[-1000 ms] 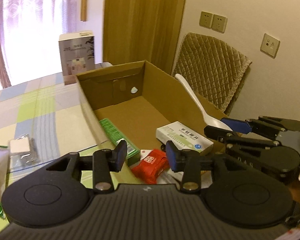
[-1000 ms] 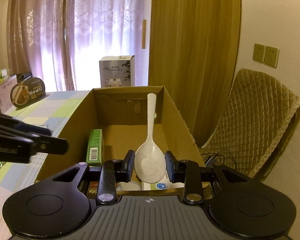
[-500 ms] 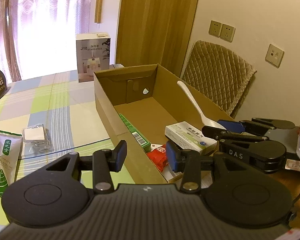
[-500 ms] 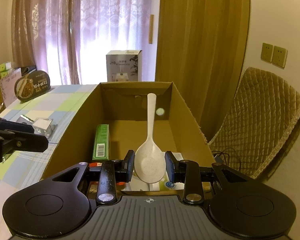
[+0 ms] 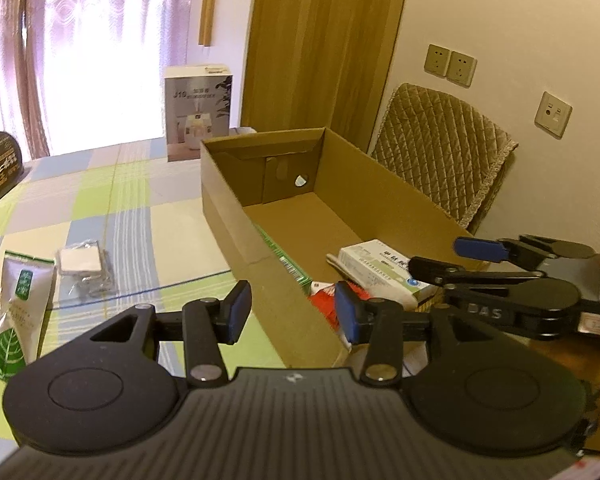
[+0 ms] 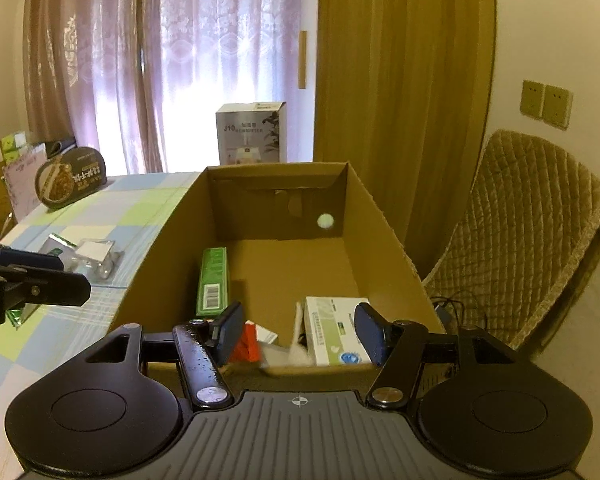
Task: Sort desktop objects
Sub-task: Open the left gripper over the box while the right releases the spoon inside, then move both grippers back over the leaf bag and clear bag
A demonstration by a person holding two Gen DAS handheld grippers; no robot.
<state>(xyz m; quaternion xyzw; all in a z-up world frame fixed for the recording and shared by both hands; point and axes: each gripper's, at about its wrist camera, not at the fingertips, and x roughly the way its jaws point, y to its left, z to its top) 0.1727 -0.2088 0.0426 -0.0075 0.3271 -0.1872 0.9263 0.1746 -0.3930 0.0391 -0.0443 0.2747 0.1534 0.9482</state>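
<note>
Both grippers gape empty, right gripper (image 6: 298,330) over the cardboard box (image 6: 380,216); next we swing left gripper (image 5: 288,312) squarely above the clear packet (image 5: 82,266) near the desk's (image 5: 140,200) left edge.

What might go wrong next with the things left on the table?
The left gripper hangs open over the cardboard box wall; swinging toward the green-leaf pouch it may clip that wall. The clear packet lies flat, so fingers may slip off it.
</note>
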